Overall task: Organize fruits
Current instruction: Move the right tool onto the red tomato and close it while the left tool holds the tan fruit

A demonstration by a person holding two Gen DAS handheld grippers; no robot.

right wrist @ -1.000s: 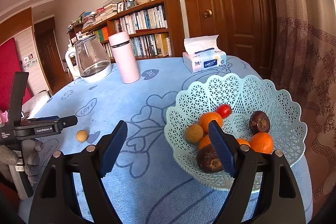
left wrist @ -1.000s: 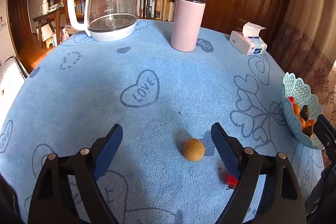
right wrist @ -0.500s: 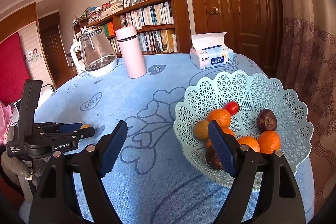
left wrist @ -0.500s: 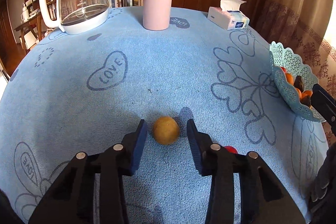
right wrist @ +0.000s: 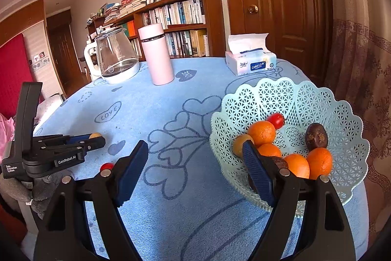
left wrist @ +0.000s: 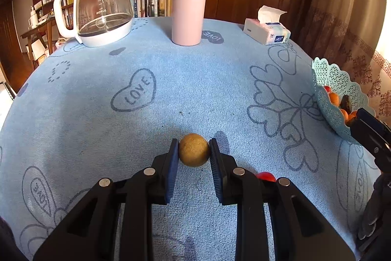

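Observation:
A small round tan fruit [left wrist: 193, 150] rests on the blue cloth, and my left gripper [left wrist: 193, 151] is shut on it, both blue pads pressed to its sides. In the right wrist view the same fruit [right wrist: 95, 135] peeks out at the tip of the left gripper [right wrist: 96, 138]. A small red tomato [left wrist: 266, 176] lies on the cloth, half hidden behind the right finger; the tomato [right wrist: 106, 166] shows again here. My right gripper [right wrist: 195, 158] stands open over the cloth, nothing between its fingers. The pale green lattice basket [right wrist: 281, 94] holds oranges, a tan fruit, a tomato and dark fruits.
At the back of the table stand a glass kettle [left wrist: 102, 11], a pink flask [left wrist: 188, 9] and a tissue pack [left wrist: 267, 32]. The basket [left wrist: 327, 80] sits near the table's right edge. A bookshelf and a wooden door are behind.
My left gripper's jaws closed from wide apart onto the tan fruit, which now sits pinched between the pads. The right gripper stayed open and barely moved.

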